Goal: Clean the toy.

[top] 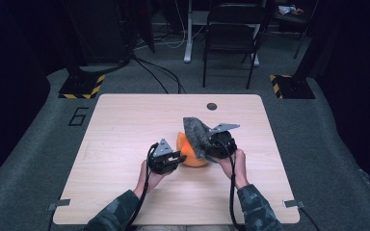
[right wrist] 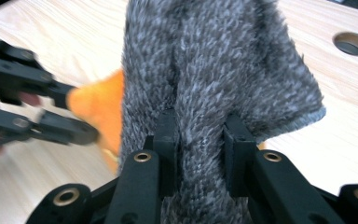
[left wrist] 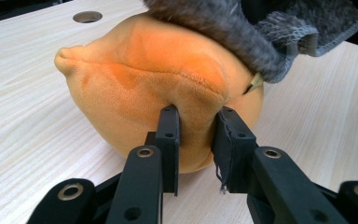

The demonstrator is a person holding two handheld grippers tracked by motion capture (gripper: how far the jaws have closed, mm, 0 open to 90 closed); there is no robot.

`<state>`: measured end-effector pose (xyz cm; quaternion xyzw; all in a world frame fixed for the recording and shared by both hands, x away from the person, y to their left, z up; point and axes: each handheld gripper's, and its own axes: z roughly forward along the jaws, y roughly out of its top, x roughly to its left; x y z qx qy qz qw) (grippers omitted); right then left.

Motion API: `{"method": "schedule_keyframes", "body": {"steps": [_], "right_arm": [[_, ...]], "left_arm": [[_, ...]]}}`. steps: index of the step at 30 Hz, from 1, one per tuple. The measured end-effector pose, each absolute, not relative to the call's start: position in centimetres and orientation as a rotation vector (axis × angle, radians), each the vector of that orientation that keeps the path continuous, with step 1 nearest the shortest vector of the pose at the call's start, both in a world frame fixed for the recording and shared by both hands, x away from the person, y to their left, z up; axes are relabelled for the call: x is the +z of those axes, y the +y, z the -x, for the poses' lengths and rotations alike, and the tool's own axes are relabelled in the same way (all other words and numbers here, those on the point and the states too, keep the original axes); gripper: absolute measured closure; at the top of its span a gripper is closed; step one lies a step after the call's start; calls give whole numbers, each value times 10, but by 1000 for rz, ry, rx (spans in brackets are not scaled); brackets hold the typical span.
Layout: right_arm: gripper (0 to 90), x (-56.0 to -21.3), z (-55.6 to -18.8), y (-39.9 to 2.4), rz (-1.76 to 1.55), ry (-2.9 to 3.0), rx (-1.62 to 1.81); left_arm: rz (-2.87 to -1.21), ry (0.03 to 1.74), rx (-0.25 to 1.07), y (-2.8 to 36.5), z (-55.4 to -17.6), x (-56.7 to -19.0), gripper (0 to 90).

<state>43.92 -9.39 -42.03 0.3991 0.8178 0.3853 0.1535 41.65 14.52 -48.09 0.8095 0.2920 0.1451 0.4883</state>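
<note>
An orange plush toy (top: 189, 153) lies on the wooden table (top: 125, 125) near its middle. My left gripper (top: 173, 160) is shut on the toy (left wrist: 144, 79), pinching a fold of its fabric between the pads on the toy's left side. A grey fuzzy cloth (top: 196, 134) drapes over the toy's top and right side. My right gripper (top: 211, 144) is shut on that cloth (right wrist: 214, 74), whose bunched pile sits between the jaws. The toy (right wrist: 100, 105) peeks out orange from behind the cloth in the right gripper view.
A round cable hole (top: 212, 106) sits in the table near the far edge. Behind the table stand a black folding chair (top: 231, 33) and stand bases with yellow-black tape (top: 83, 86). Both forearms come in from the front edge.
</note>
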Motion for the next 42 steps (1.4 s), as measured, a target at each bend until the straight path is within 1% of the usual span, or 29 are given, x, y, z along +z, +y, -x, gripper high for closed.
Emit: {"method": "schedule_keyframes", "body": {"steps": [13, 23, 35, 42], "right_arm": [[711, -443, -456, -124, -1299, 2323, 990], [712, -465, -467, -137, -1408, 2335, 889], [720, -460, -464, -138, -1389, 2305, 844], [733, -420, -452, -137, -1290, 2228, 1033]], "left_arm": [[-1971, 696, 347, 145, -417, -482, 715], [-1967, 695, 333, 147, -418, -482, 713], [-1977, 680, 336, 147, -417, -480, 716], [-1962, 699, 333, 149, -418, -481, 718]]}}
